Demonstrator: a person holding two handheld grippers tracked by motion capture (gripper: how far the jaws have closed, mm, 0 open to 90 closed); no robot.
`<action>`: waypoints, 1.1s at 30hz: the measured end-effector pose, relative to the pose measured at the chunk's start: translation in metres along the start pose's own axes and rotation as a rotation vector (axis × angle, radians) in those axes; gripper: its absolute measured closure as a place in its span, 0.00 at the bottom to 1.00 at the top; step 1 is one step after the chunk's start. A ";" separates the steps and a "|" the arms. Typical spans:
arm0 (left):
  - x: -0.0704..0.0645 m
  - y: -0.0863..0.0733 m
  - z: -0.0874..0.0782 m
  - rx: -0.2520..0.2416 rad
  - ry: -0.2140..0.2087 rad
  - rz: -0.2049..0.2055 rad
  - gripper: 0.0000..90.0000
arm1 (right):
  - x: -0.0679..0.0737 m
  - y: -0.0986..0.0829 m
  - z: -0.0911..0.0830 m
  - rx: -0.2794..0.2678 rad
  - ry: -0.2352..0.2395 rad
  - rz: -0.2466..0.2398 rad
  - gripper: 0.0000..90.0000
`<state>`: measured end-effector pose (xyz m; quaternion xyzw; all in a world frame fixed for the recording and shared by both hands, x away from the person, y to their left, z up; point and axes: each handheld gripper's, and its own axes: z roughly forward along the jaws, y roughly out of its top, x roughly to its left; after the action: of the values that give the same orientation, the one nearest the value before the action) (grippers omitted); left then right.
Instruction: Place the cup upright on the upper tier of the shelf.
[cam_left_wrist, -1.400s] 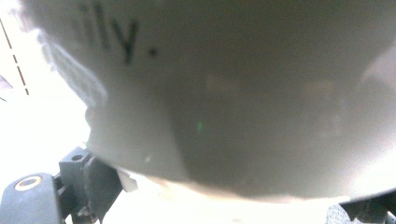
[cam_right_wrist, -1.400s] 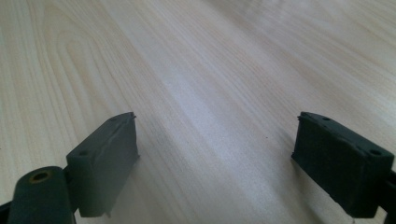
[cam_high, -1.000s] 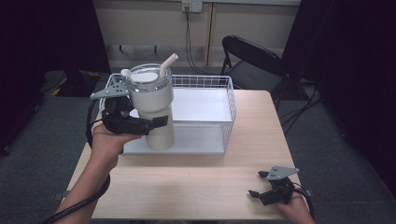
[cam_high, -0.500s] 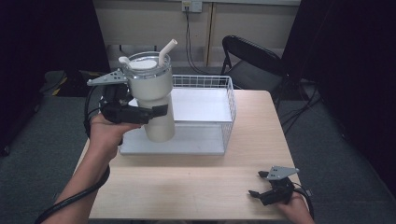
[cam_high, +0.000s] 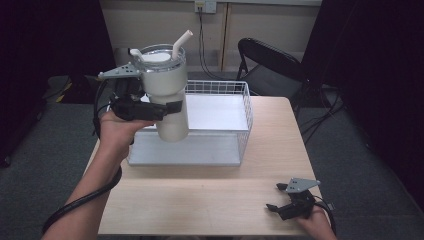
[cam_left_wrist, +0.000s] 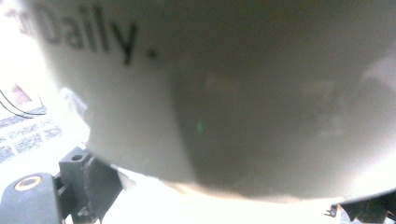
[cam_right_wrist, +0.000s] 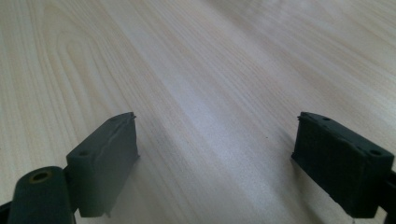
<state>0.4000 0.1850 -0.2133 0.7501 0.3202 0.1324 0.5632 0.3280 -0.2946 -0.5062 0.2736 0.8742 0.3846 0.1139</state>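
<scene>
Left hand-held gripper (cam_high: 167, 107), shut tight on the cup (cam_high: 167, 100), has lifted it higher above the basket (cam_high: 220, 120) at the worktop's (cam_high: 210, 200) far edge, prob. taking it out; right hand-held gripper (cam_high: 280, 206) rests open near the front right corner.

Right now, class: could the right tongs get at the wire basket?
Probably yes. The right tongs sit open at the table's near right corner, with bare tabletop between them and the wire basket.

Overhead light fell evenly on the wooden table (cam_high: 210, 200) while the room behind sat almost black. In the left gripper view the white tumbler (cam_left_wrist: 224, 93) was pressed so close it blurred, half in its own shadow, with blown-out glare at left. The right gripper view stayed sharp, soft shadows lying beside the jaws.
</scene>
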 end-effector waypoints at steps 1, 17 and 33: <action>0.001 0.001 0.001 -0.002 0.002 -0.002 0.11 | 0.000 0.000 0.000 0.000 0.000 0.000 0.14; 0.007 0.012 0.020 -0.002 0.039 0.001 0.11 | 0.000 0.000 0.000 0.000 0.000 0.000 0.14; 0.017 0.014 0.034 -0.013 0.106 -0.006 0.11 | 0.000 0.000 0.000 0.000 -0.001 0.001 0.14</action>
<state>0.4367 0.1681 -0.2143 0.7374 0.3512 0.1723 0.5507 0.3279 -0.2946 -0.5062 0.2740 0.8742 0.3844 0.1140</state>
